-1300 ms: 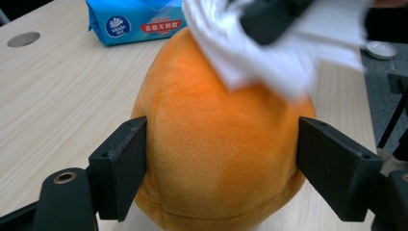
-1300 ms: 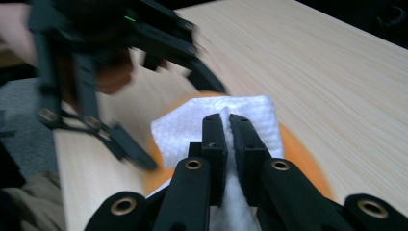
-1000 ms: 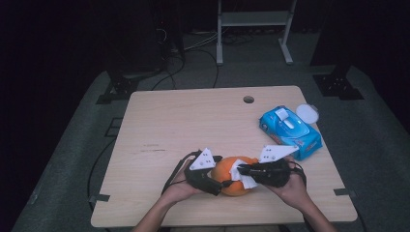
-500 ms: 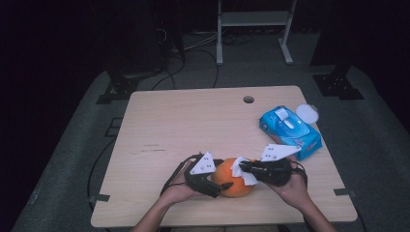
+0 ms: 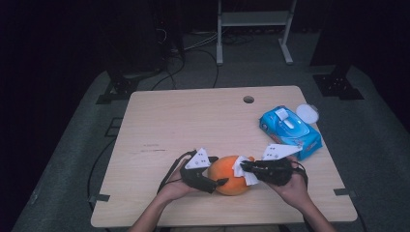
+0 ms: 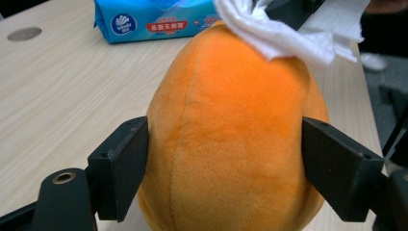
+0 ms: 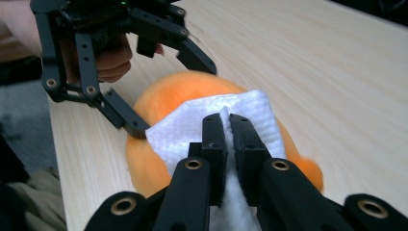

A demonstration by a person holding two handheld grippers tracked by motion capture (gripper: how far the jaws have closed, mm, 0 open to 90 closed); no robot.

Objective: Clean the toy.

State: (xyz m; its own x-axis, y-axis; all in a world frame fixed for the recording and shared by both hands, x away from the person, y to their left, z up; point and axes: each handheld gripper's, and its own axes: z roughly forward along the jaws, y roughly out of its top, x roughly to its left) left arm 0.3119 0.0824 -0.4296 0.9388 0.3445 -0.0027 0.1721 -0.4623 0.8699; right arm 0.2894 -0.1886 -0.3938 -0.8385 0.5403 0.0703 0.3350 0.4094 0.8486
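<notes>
An orange plush toy lies near the table's front edge. My left gripper is shut on it, with a black jaw pressed against each side of the toy. My right gripper comes in from the right, shut on a folded white wipe. In the right gripper view the wipe is pinched between the jaws of the right gripper and rests on top of the toy. The left gripper straddles the toy's far end there. The wipe drapes over the toy's upper right.
A blue pack of wet wipes lies at the table's right side, with a round white lid just behind it. The light wooden table has a cable hole near its far edge. A metal stand and cables are on the floor beyond.
The right gripper has shifted the wipe slightly across the top of the toy. The left gripper and the toy have stayed almost still.
</notes>
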